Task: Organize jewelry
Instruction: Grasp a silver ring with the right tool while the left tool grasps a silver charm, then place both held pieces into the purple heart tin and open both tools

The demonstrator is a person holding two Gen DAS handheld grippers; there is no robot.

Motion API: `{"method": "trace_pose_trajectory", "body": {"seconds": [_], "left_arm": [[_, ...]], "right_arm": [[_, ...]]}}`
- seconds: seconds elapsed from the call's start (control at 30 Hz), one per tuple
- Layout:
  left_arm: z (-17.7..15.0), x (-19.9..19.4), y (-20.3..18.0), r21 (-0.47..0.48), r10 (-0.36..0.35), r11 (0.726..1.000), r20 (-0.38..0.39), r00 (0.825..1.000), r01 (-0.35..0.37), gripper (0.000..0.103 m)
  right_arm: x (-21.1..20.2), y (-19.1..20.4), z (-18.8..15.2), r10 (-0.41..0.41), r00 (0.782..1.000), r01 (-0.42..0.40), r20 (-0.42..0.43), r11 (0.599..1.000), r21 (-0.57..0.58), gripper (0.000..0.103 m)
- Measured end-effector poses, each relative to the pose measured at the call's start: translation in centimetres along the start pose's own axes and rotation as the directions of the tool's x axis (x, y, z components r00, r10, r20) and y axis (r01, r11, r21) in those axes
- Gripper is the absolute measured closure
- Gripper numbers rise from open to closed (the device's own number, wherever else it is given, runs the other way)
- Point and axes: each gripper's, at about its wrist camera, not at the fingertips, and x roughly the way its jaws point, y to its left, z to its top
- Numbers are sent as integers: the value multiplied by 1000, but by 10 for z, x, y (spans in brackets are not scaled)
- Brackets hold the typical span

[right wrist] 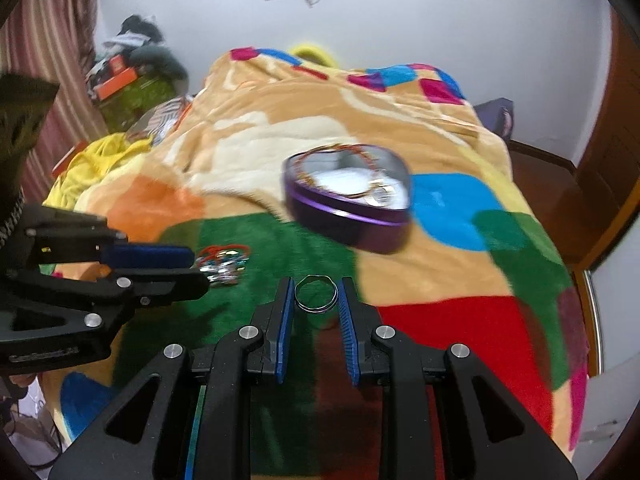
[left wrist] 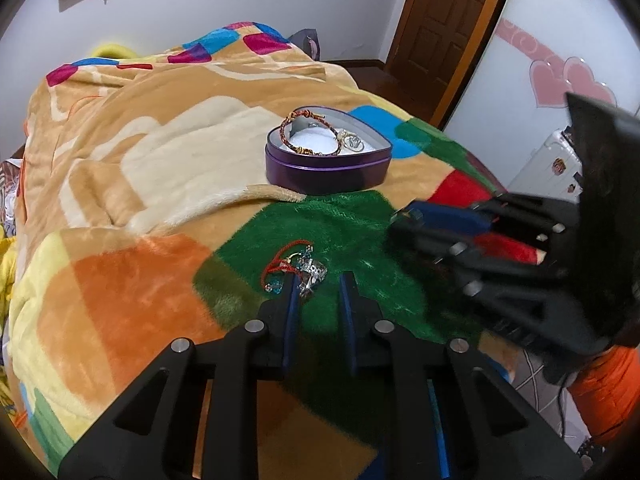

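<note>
**Silver bangle held in right gripper; tangle of pieces at left gripper tips**

A thin silver wire bangle [right wrist: 315, 294] is held between the blue pads of the right gripper [right wrist: 316, 294], the jaws closed onto its two sides. It is gripped across its width, probably so the hoop cannot roll or slip. The ring's plane faces the wrist camera; no long axis is present, the open face pointing ahead toward the purple heart-shaped tin box [right wrist: 348, 204].

The box sits on the patchwork fleece bed blanket [left wrist: 132, 280], open, with a red-and-gold braided bracelet [left wrist: 308, 132] draped over its white insert, so its rim is free for dropping pieces in.

The left gripper [left wrist: 320, 284] is parted, empty, beside a red-corded tangle of silver and blue jewelry [left wrist: 298, 266]; one pad touches or just overlaps it. The tangle lies on the green patch, well short of the box.
</note>
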Motion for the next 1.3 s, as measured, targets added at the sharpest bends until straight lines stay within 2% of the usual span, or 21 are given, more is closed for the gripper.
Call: {"method": "trace_pose_trajectory", "body": {"seconds": [0.13, 0.4, 0.47, 0.53, 0.73, 1.03, 1.3], "left_arm": [[2, 7, -2, 5, -7, 1000, -16, 1000, 7, 84], [5, 25, -1, 9, 28, 1000, -48, 998, -28, 84], [6, 27, -2, 10, 35, 999, -47, 998, -34, 84], [5, 28, -3, 17, 49, 999, -38, 998, -49, 89], [5, 21, -6, 28, 64, 998, -13, 998, -63, 90], [21, -12, -3, 2, 44, 999, 76, 996, -44, 91], [44, -43, -9, 10, 32, 999, 180, 983, -35, 91]], "right_arm": [[-7, -12, 0, -19, 1000, 18, 13, 999, 29, 83], [-10, -23, -1, -18, 1000, 17, 22, 998, 64, 83], [-10, -23, -1, -15, 1000, 13, 22, 998, 64, 83], [-10, -24, 0, -12, 1000, 10, 22, 998, 65, 83], [-13, -25, 2, -7, 999, 4, 34, 998, 71, 83], [-31, -25, 14, -16, 995, 9, 94, 998, 69, 83], [-44, -25, 31, -30, 987, 18, 158, 997, 73, 83]]}}
